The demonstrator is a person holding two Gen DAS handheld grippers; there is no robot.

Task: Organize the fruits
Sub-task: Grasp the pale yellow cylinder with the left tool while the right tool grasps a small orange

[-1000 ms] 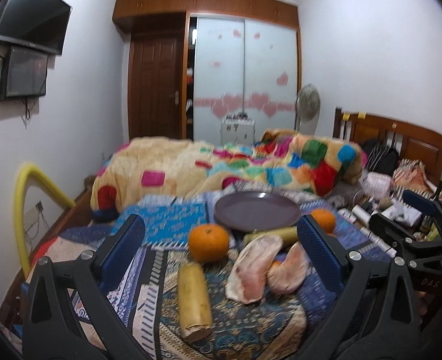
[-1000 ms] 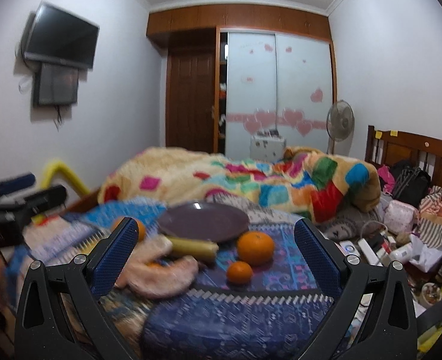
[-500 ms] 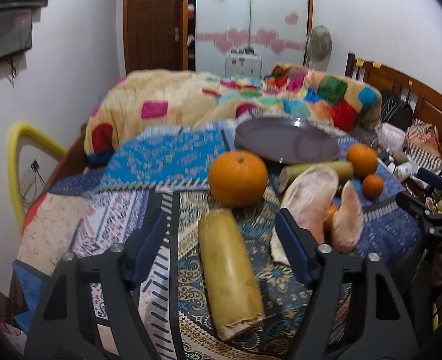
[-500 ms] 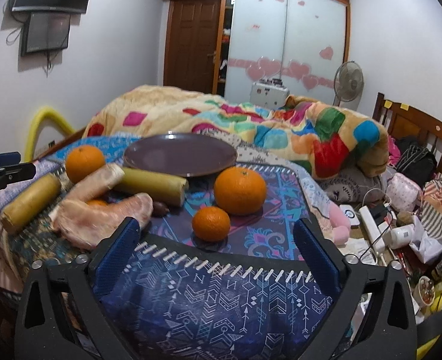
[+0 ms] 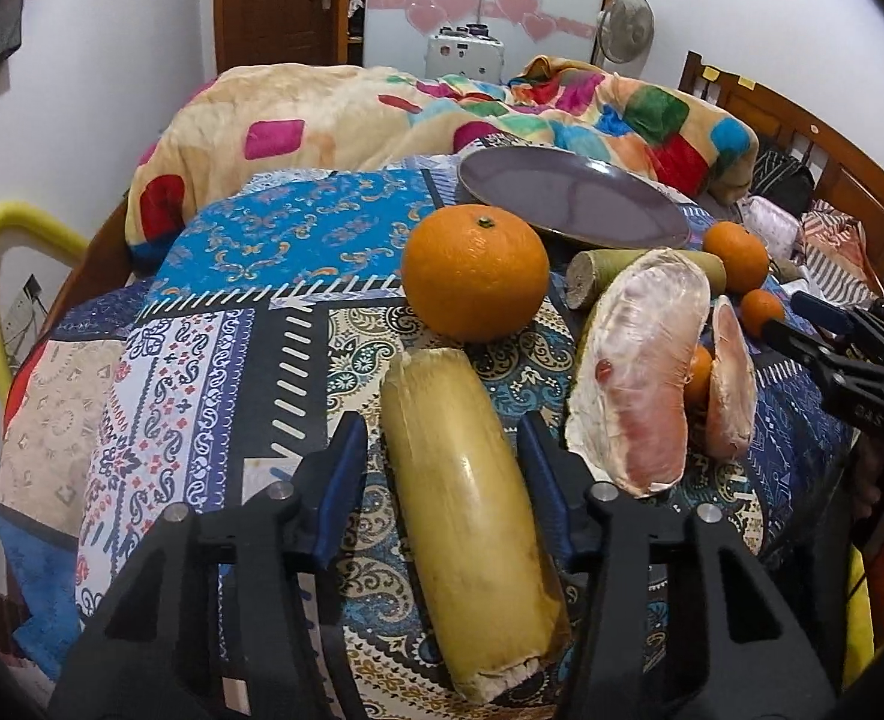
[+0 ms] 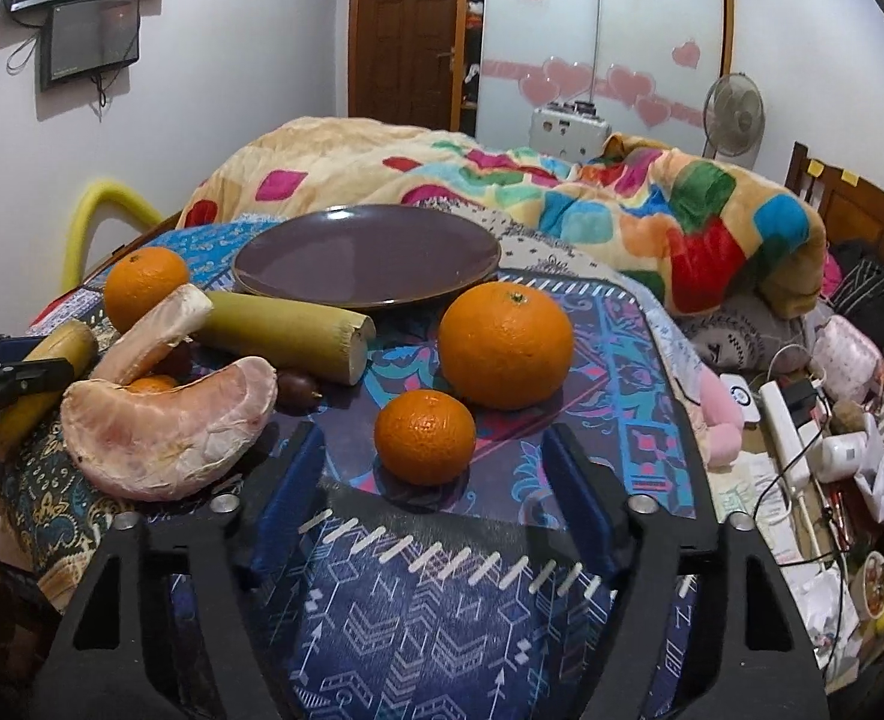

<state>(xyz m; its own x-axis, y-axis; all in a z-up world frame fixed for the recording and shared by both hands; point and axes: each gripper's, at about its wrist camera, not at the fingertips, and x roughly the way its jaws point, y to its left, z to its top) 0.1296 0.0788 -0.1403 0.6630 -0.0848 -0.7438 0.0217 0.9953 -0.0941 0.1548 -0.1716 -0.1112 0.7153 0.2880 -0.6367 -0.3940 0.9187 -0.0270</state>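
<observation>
Holding the left gripper (image 5: 442,429) open, with one blue finger on each side of the yellow cane piece (image 5: 466,492). Not squeezing it; lying flat on the patterned bed cover (image 5: 213,372) and pointing straight ahead between the fingers. Sitting just past the far end of that piece: a big orange (image 5: 476,272). Farther ahead and a bit right of it, resting on the cover: a purple plate (image 5: 568,201). Lying to the right of the left gripper: two pink pomelo slices (image 5: 646,378), with a green cane piece (image 5: 598,276) behind them.

Holding the right gripper (image 6: 432,441) open too, gripping nothing. Sitting right at its fingertips, in the middle of the gap: a small orange (image 6: 425,437). Not touching either finger, as far as showing. Resting just behind it and a little right: a second big orange (image 6: 506,345). Lying ahead and to the left of this gripper: the plate, the green cane piece and the pomelo slices.
</observation>
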